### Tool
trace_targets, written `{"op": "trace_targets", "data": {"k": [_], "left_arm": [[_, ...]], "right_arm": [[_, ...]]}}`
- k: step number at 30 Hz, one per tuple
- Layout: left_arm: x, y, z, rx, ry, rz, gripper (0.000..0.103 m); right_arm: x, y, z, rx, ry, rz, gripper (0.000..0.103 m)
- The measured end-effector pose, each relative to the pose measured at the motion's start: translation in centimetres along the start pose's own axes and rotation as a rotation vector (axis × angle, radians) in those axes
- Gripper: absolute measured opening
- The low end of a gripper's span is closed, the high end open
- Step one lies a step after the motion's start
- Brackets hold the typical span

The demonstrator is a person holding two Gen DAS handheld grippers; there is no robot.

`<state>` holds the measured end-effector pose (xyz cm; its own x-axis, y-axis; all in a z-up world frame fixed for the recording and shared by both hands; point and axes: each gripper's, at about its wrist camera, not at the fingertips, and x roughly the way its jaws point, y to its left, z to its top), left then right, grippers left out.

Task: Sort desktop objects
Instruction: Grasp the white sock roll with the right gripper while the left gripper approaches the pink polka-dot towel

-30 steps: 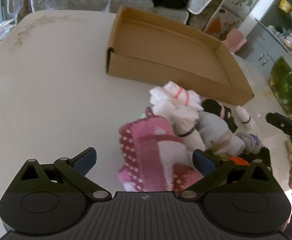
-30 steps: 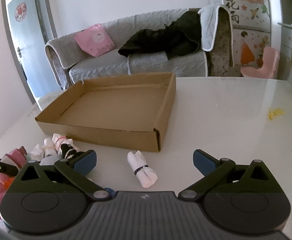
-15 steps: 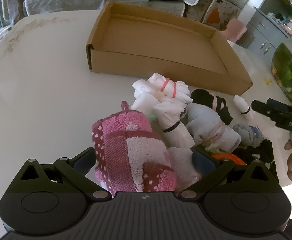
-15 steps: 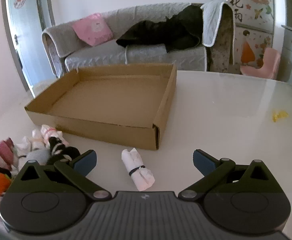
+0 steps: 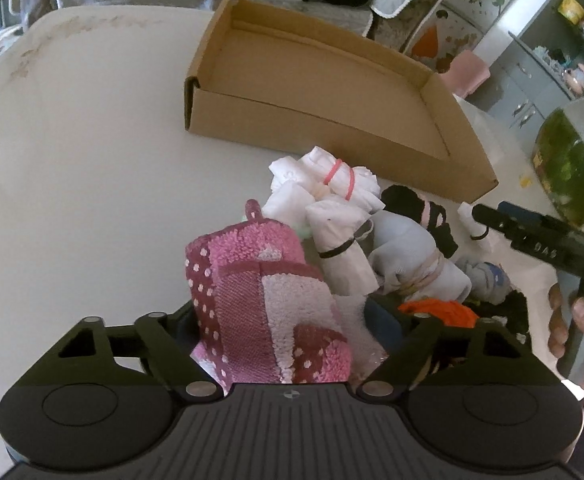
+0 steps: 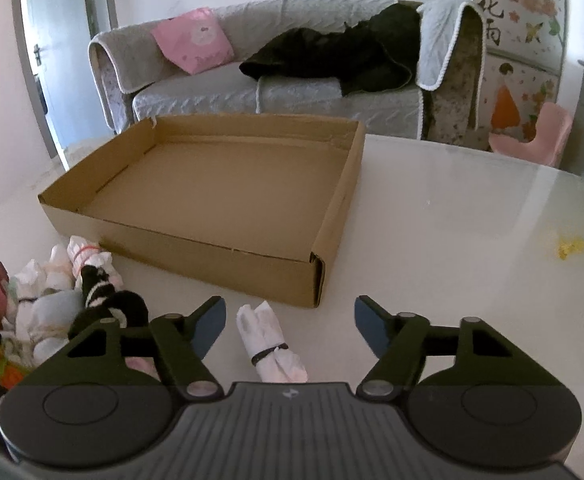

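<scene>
One cardboard box (image 6: pixel 212 184), one pink towel (image 5: pixel 268 304).

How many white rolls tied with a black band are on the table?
2. One roll sits in the pile, beside the pink towel; the other roll lies alone on the table near the cardboard box corner. The pile may hide more.

Plain brown cardboard box (image 5: pixel 324 92); near it, a pink towel (image 5: pixel 268 304) with white dots, and a white roll (image 5: pixel 344 258) with a black band.
</scene>
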<state>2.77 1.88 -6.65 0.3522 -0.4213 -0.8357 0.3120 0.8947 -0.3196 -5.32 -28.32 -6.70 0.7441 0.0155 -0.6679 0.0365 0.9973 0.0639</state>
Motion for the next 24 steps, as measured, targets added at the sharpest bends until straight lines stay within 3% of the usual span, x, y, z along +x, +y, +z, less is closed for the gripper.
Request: {"op": "trace_targets", "data": {"k": [5, 9, 12, 16, 20, 24], "left_arm": [[-0.6, 0.6, 0.1, -0.018, -0.014, -0.029, 0.077], [-1.3, 1.9, 0.3, -0.064, -0.038, -0.038, 0.079], [-1.3, 2.1, 0.2, -0.045, -0.040, 0.052, 0.085], [-0.5, 1.7, -0.2, -0.020, -0.001, 0.046, 0.086], [0.3, 0.1, -0.3, 0.046, -0.004, 0.150, 0.089], [1.1, -1.3, -0.6, 0.100, 0.000, 0.216, 0.088]], "right_arm": [[-0.2, 0.1, 0.0, 0.001, -0.009, -0.015, 0.069], [-0.3, -0.1, 0.4, 0.015, -0.025, -0.012, 0.074], [-0.3, -0.1, 0.4, 0.017, -0.028, -0.006, 0.075], [0.0, 0.0, 0.5, 0.011, -0.019, 0.000, 0.076], [0.1, 0.3, 0.4, -0.006, -0.016, 0.000, 0.075], [0.5, 0.3, 0.5, -0.011, -0.004, -0.007, 0.068]]}}
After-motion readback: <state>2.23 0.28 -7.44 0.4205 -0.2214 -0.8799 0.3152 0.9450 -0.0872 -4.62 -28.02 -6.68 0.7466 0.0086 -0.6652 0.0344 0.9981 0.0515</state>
